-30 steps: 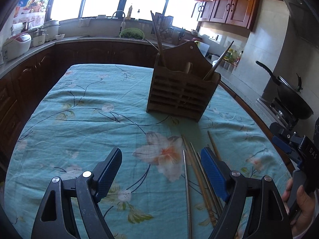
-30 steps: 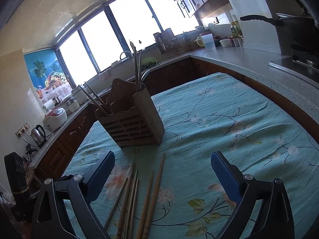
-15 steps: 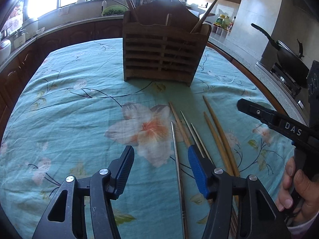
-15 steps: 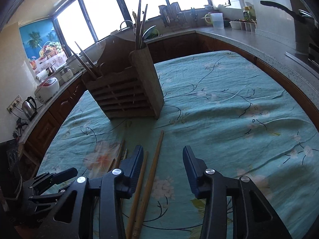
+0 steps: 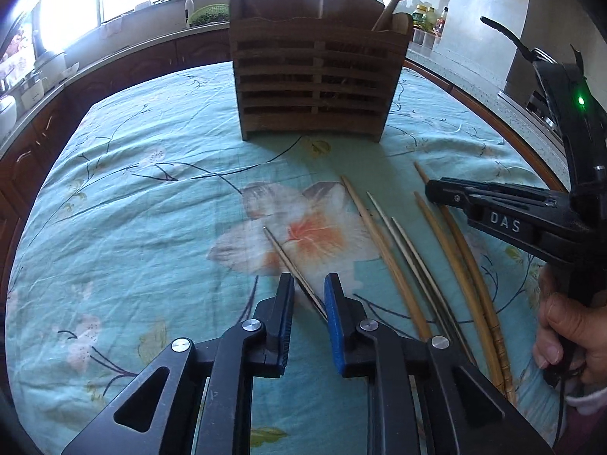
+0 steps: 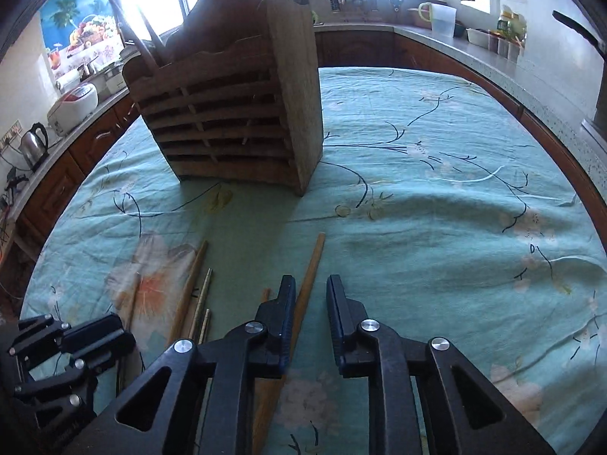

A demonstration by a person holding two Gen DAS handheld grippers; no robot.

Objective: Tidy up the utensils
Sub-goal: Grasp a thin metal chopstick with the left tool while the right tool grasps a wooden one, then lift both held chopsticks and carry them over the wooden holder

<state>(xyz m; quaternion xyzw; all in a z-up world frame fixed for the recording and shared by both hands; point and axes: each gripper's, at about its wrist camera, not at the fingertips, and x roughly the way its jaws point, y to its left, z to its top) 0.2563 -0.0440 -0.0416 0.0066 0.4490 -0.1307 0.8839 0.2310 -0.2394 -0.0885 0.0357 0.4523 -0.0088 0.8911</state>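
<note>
Left gripper [image 5: 308, 295] low over the table, jaws narrowed to a small gap around a thin metal chopstick [image 5: 292, 267]; contact of the pads with it cannot be told. The chopstick lies slanted across the orange flower printed on the teal tablecloth [image 5: 132, 197]. To its right, a loose row of wooden chopsticks [image 5: 383, 250] lies on the cloth toward the table's right edge, running roughly front to back, tips pointing at the holder. Wooden utensil holder [image 5: 315, 79] stands upright near the far edge of the table, slatted front facing the camera, several utensils already standing in it. Right gripper [image 6: 310, 299] also low, jaws narrowed with a gap; a thick wooden chopstick [image 6: 309, 280] runs along the inner face of its left finger and under it; whether it is pinched cannot be told. Countertops and a dark pan [image 5: 508, 38] beyond the right edge.
</note>
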